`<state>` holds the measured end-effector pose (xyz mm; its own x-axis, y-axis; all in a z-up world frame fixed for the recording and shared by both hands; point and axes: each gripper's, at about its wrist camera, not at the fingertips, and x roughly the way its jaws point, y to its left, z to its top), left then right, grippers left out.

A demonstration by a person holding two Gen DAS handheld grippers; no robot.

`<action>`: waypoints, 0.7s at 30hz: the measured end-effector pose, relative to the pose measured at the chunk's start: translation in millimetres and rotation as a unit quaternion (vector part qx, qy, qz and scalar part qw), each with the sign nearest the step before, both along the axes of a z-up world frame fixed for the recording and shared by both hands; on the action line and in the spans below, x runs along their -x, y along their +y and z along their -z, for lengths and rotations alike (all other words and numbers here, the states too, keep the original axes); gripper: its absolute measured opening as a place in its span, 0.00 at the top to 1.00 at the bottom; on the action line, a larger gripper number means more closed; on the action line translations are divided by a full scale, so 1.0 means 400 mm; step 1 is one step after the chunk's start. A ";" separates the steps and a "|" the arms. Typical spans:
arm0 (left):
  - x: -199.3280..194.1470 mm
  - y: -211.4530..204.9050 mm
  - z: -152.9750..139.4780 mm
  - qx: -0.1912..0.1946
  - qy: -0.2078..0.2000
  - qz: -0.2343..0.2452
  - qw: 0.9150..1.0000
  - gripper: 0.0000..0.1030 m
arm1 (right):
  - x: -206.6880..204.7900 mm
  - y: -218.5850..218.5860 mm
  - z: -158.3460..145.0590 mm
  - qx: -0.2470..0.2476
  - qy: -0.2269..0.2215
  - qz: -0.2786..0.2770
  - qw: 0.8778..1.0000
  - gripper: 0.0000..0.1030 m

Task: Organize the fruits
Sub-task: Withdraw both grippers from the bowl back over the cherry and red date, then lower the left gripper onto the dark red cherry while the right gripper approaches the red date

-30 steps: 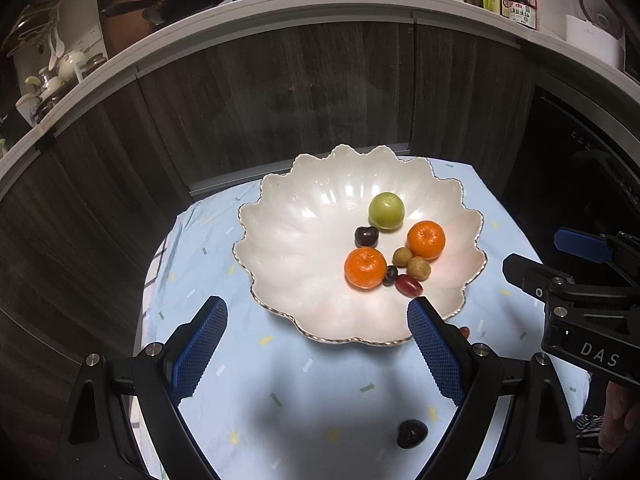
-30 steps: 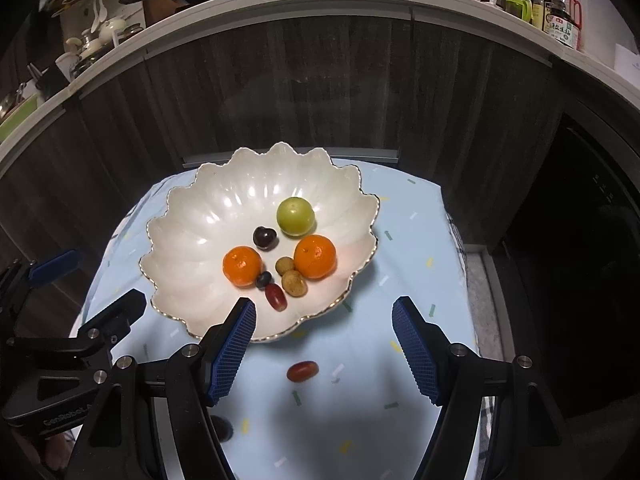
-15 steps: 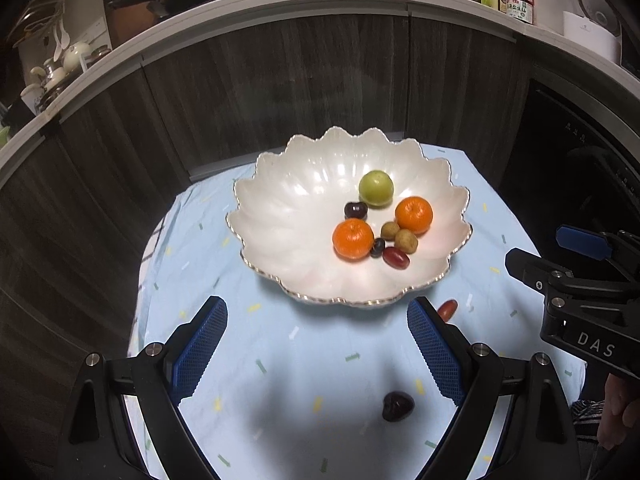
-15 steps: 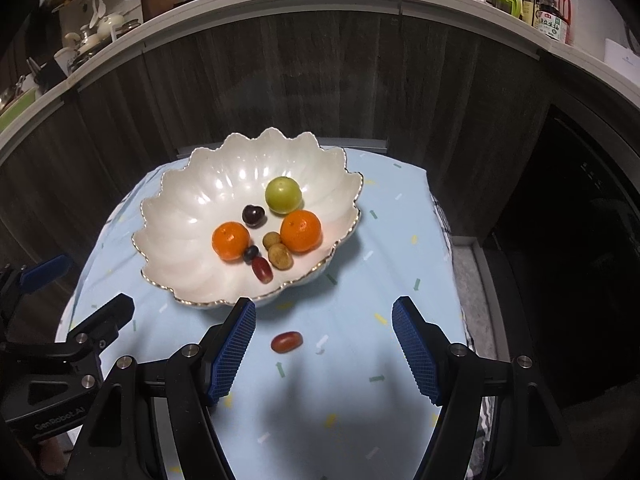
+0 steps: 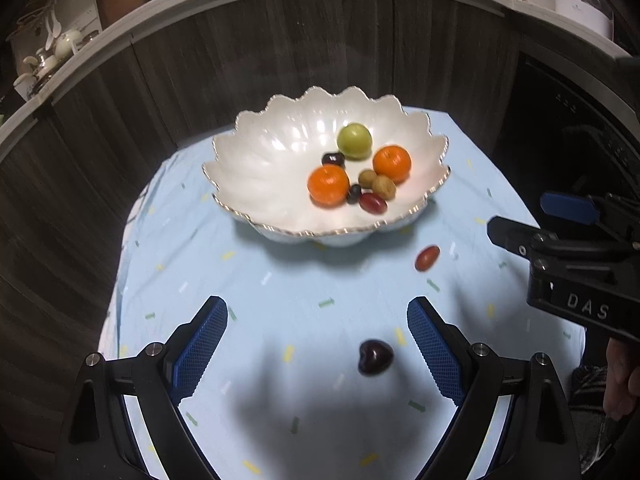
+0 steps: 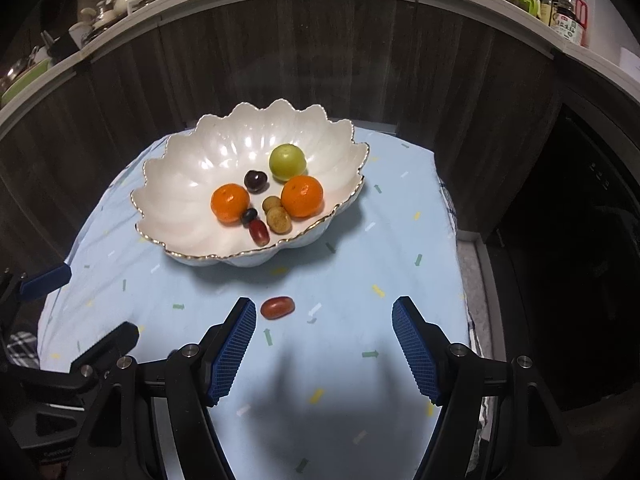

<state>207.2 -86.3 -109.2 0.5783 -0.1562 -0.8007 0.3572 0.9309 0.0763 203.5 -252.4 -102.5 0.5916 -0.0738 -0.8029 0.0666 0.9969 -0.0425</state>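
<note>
- Mostly done: the bowl (image 5: 256, 168) on the cloth (image 5: 280, 300) already holds two oranges (image 5: 329, 185), a green fruit (image 5: 354, 141), a cherry, two brown fruits and some grapes
- Two pieces are left on the cloth: a dark cherry (image 5: 375, 357) and a red grape (image 6: 277, 307), both at about 6 o'clock of the bowl
- Left gripper (image 5: 318, 346) has its jaws wide apart and empty, the cherry between them, toward 3 o'clock
- Right gripper (image 6: 324, 346) is also spread and empty, the grape just at its 9 o'clock finger tip
- Neither piece is gripped yet
</note>
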 end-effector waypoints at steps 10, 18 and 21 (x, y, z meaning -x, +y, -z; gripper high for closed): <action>0.037 -0.008 0.052 0.015 0.029 -0.027 0.999 0.11 | -0.014 0.006 0.055 -0.002 0.032 -0.048 0.998 0.31; 0.044 -0.015 0.086 0.018 0.041 -0.058 0.997 0.11 | -0.036 0.007 0.095 0.002 0.047 -0.087 0.995 0.31; 0.050 -0.013 0.097 0.021 0.040 -0.076 0.996 0.11 | -0.045 0.015 0.110 0.005 0.051 -0.108 0.993 0.31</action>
<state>187.1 -91.5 -147.9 0.5329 -0.1058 -0.8395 0.2147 0.9766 0.0133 221.7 -246.2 -146.5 0.5093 0.0382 -0.8597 -0.1544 0.9869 -0.0476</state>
